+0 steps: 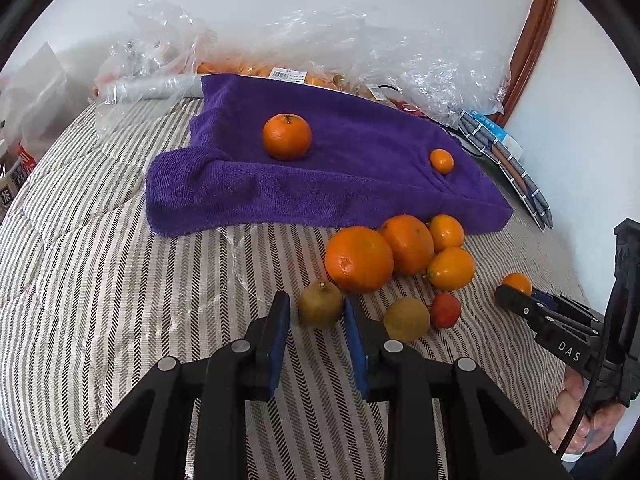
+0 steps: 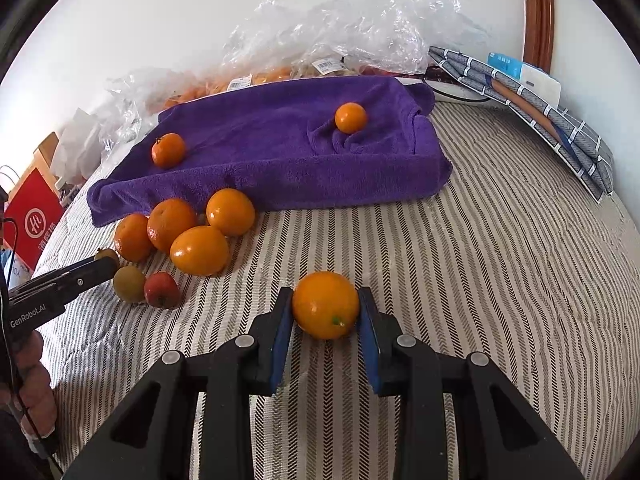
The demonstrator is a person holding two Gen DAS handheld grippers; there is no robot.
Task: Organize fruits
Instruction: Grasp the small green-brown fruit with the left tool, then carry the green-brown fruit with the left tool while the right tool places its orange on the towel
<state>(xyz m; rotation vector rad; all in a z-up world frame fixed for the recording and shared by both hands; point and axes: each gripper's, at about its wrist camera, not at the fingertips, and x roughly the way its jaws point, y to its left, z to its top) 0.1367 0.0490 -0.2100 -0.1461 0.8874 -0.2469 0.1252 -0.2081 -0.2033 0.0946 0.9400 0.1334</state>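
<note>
Nearest in the right wrist view, the right gripper [image 2: 325, 312] has its blue-padded fingers [image 2: 282, 334] on either side of a lone orange fruit [image 2: 326, 310] resting on the striped bedcover [image 2: 500, 280]; the pads sit just beside or against its skin, but I cannot tell whether they press on it. In the left wrist view the left gripper [image 1: 316, 312] has its fingers apart around a brownish-green fruit [image 1: 320, 305], the right pad close against it and a gap showing at the left pad. Just right of that fruit lie a second brownish-green fruit [image 1: 406, 319] and a small red fruit [image 1: 445, 310], touching each other. Beyond them is a huddle of four orange fruits: a large orange [image 1: 359, 259] at the front, another orange [image 1: 408, 243] behind it, and two smaller glossy ones [image 1: 451, 268] to the right, all touching. Farther back a purple towel [image 1: 340, 176] is draped over a raised form, with a mandarin [image 1: 286, 136] on its left part and a tiny orange fruit [image 1: 441, 161] near its right edge. At the far wall lie crumpled clear plastic bags [image 1: 400, 56] with more fruit inside, and a grey checked cloth [image 2: 552, 120] on the right.
</note>
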